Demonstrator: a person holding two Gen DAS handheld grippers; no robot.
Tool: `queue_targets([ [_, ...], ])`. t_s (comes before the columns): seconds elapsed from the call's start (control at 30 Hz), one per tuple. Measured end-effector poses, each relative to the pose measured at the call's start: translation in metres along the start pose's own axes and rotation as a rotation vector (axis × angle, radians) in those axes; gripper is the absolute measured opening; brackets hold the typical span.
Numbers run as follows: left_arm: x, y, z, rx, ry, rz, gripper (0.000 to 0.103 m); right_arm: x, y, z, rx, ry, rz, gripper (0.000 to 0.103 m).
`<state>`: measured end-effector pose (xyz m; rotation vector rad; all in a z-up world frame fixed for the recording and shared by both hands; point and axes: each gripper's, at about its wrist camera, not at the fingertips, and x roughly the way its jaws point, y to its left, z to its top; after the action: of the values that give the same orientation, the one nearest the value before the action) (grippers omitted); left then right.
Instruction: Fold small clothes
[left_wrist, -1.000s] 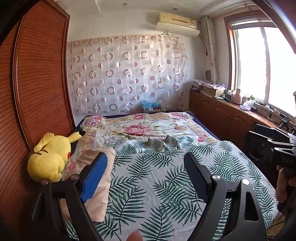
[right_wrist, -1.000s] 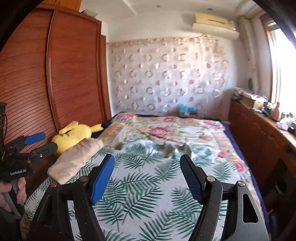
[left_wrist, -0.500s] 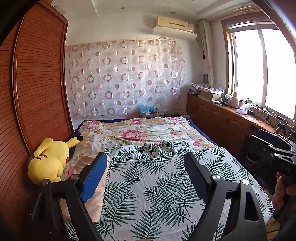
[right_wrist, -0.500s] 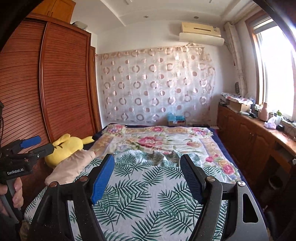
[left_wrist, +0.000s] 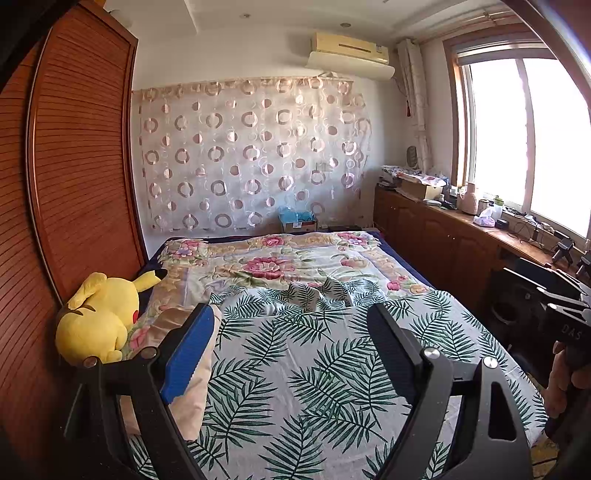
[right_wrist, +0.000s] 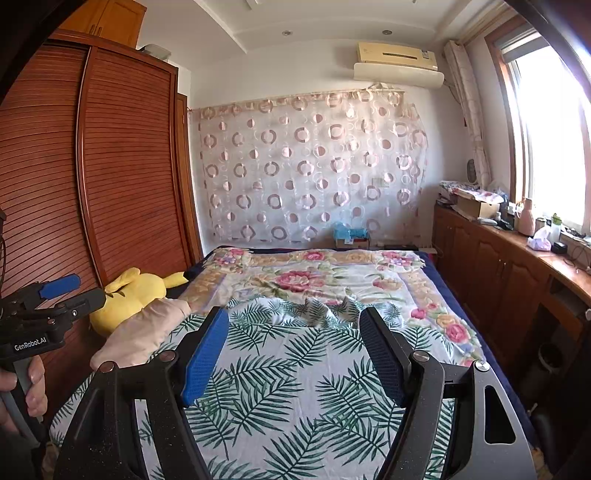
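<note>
A small leaf-print cloth piece lies crumpled mid-bed on the palm-leaf sheet; it also shows in the right wrist view. My left gripper is open and empty, held above the near part of the bed, well short of the cloth. My right gripper is open and empty, also above the near bed. The left gripper also shows at the left edge of the right wrist view. Part of the right gripper's body shows at the right edge of the left wrist view.
A yellow plush toy and a beige pillow lie along the bed's left side against a wooden wardrobe. A floral quilt covers the far bed. A cluttered wooden counter runs under the window at right.
Both grippers have tilted up and pulled back, so more of the wall and ceiling shows. Both stay open and empty. Nothing on the bed has moved.
</note>
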<state>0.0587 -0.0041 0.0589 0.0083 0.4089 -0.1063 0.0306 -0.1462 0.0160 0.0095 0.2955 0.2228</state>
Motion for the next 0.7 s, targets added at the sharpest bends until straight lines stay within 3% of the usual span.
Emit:
queue_targets([
  [0.7,0.0002,0.003,-0.0005,0.0,0.002,0.002,0.085,-0.0016,-0.0048,0.0012,-0.001,0.005,0.001,0.075],
])
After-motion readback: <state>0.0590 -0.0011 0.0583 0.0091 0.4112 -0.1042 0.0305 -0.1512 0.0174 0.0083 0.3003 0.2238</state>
